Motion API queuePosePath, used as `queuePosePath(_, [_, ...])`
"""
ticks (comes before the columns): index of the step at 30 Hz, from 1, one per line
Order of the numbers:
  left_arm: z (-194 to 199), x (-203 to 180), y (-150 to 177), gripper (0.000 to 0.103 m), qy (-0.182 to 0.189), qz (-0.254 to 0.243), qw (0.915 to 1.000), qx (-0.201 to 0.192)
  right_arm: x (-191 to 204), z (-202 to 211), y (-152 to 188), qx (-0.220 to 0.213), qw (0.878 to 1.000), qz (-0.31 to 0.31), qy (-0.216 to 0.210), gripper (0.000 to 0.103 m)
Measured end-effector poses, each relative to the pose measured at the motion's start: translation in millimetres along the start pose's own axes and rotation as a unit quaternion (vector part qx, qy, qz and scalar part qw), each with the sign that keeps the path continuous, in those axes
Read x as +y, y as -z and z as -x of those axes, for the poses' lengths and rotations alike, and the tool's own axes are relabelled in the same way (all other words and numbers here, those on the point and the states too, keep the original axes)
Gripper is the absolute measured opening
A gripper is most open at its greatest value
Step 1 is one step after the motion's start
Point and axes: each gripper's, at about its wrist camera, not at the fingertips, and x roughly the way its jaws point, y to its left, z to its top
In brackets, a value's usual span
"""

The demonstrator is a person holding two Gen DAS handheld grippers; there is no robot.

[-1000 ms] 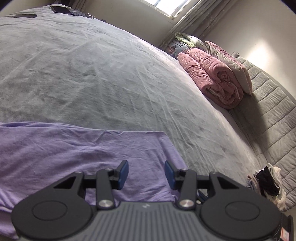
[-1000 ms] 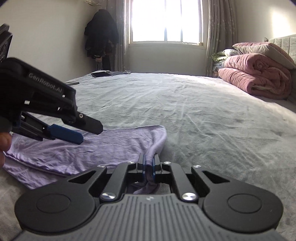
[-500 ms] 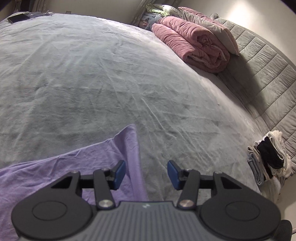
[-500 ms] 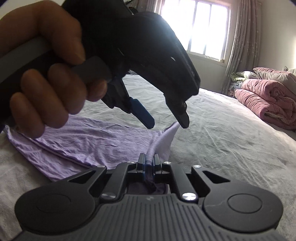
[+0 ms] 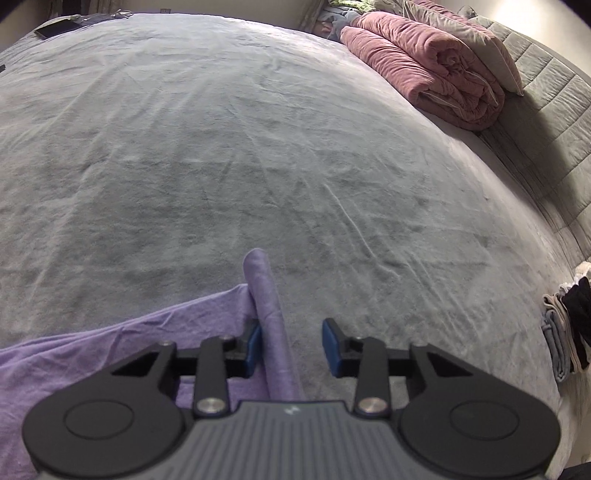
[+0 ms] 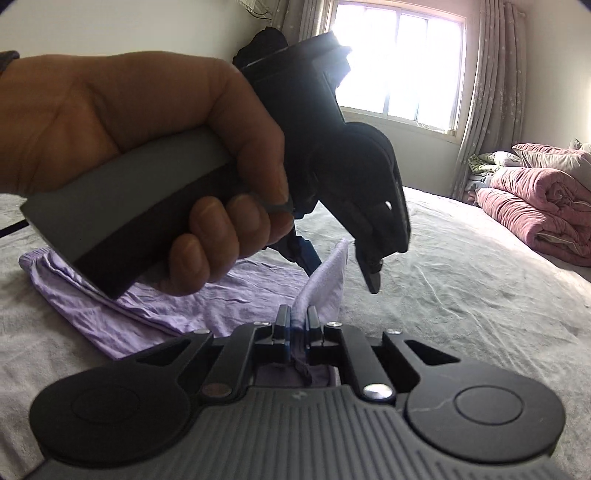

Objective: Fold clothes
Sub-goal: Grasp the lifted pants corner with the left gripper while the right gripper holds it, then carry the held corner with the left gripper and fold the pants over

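Note:
A lilac garment (image 5: 110, 354) lies crumpled on the grey bed (image 5: 258, 147). Its near corner is pulled up into a narrow ridge (image 5: 267, 306). My right gripper (image 6: 297, 321) is shut on that corner of the garment (image 6: 147, 299) and holds it raised. My left gripper (image 5: 291, 347) straddles the ridge and its jaws are closing. The left blue pad (image 5: 255, 345) sits against the cloth and the right pad (image 5: 330, 347) stands apart from it. In the right wrist view a hand (image 6: 129, 147) holds the left gripper (image 6: 341, 273) tilted down over the ridge.
A rolled pink quilt (image 5: 424, 70) and a pillow (image 5: 461, 33) lie against the padded headboard (image 5: 546, 110). A small pile of clothes (image 5: 569, 332) sits at the bed's right edge. A phone (image 5: 55, 29) lies at the far left. Beyond the bed is a window (image 6: 399, 62).
My left gripper has swung right along the garment to its raised corner, and its jaws have narrowed around the ridge. The right gripper has kept its grip and hardly moved.

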Motion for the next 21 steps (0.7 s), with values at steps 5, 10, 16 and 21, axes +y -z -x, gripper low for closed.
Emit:
queuePosePath(5, [10, 21, 0, 0.007, -0.004, 0.037, 0.9991, -0.022, 10, 4, -2, -0.005, 1.000, 0.009, 0.003, 0.007])
queuePosePath(10, [28, 40, 5, 0.005, 0.000, 0.054, 0.9972, -0.052, 23, 10, -10, -0.017, 1.000, 0.011, 0.011, 0.007])
queuePosePath(16, [52, 62, 15, 0.005, 0.013, 0.080, 0.9935, -0.080, 44, 19, -17, -0.022, 1.000, 0.021, 0.008, 0.007])
queuePosePath(21, [72, 81, 22, 0.005, 0.023, 0.087, 0.9914, -0.095, 66, 30, -20, -0.030, 0.999, 0.043, 0.006, 0.006])
